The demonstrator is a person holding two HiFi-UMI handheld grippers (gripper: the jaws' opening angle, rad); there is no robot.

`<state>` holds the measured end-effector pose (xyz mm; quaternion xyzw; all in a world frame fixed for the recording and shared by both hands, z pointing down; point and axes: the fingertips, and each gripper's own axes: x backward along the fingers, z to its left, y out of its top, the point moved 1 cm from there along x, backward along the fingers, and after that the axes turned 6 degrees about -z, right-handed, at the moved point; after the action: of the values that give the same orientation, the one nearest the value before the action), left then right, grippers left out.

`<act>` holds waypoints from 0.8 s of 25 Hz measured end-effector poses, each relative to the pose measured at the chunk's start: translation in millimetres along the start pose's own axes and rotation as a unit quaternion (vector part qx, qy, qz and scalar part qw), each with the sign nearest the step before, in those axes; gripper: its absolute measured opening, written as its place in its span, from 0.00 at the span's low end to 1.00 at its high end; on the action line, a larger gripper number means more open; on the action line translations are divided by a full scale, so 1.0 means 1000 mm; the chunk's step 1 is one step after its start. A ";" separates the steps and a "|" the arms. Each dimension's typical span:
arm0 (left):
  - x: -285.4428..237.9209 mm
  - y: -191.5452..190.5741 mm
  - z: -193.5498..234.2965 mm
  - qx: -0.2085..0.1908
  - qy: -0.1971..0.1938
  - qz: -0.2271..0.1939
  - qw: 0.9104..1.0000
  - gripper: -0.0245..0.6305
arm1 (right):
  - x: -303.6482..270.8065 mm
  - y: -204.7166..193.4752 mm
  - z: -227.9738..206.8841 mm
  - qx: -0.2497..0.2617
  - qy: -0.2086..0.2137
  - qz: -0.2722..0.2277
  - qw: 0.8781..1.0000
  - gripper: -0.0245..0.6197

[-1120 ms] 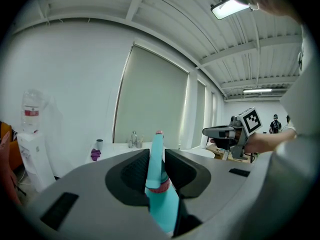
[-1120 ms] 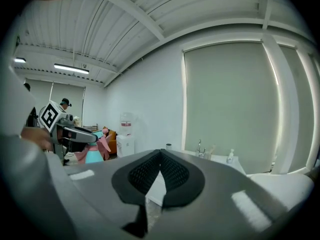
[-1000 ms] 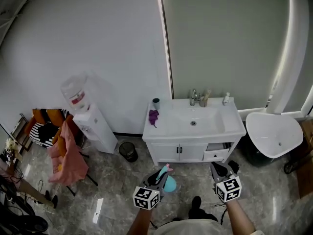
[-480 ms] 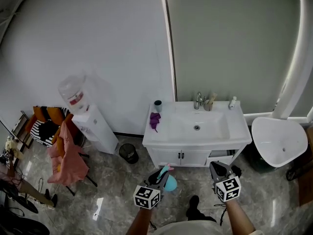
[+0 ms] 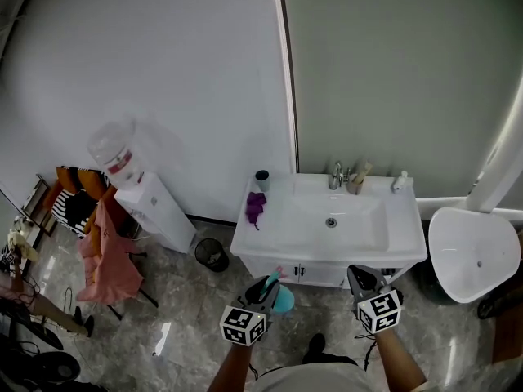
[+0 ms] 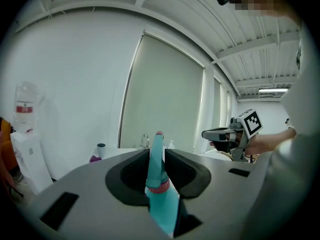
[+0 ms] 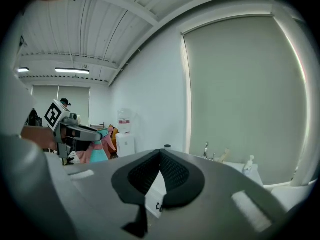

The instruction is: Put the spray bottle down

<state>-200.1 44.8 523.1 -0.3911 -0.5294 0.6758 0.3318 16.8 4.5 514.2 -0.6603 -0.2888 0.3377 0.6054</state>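
A teal spray bottle point(image 5: 283, 300) with a pink-tipped nozzle sits in my left gripper point(image 5: 265, 284), low in the head view just before the white vanity point(image 5: 270, 233). In the left gripper view the jaws press on the bottle's neck point(image 6: 156, 166), nozzle pointing forward past the left gripper's tips point(image 6: 157, 151). My right gripper point(image 5: 362, 278) hangs beside it, in front of the vanity's right half. Its jaws point(image 7: 160, 152) meet at the tips with nothing between them. Each gripper shows in the other's view: the right gripper point(image 6: 220, 134), the left gripper point(image 7: 80, 132).
On the vanity top lie a purple cloth point(image 5: 256, 205), a dark cup point(image 5: 261, 175) and a faucet point(image 5: 336, 175) with small bottles. A water dispenser point(image 5: 151, 211), a waste bin point(image 5: 211, 256) and a rack of orange clothes point(image 5: 102, 251) stand left. A white tub point(image 5: 474, 251) stands right.
Both grippers have been carried forward toward the vanity, which now lies closer and lower in the head view. The bottle has stayed in the left gripper.
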 end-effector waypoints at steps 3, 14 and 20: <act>-0.030 0.006 0.005 0.002 0.012 -0.002 1.000 0.19 | -0.021 -0.002 -0.029 -0.004 0.008 0.003 1.000 0.05; -0.102 0.024 0.009 -0.003 0.039 -0.004 0.999 0.19 | -0.063 -0.011 -0.105 -0.030 0.015 0.006 0.999 0.05; -0.121 0.021 0.013 0.012 0.043 -0.006 0.999 0.19 | -0.068 -0.017 -0.123 -0.036 0.010 0.004 0.999 0.05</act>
<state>-155.2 -69.8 525.2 -0.4123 -0.5088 0.6627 0.3632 74.4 -122.0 542.6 -0.6862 -0.2919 0.3234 0.5825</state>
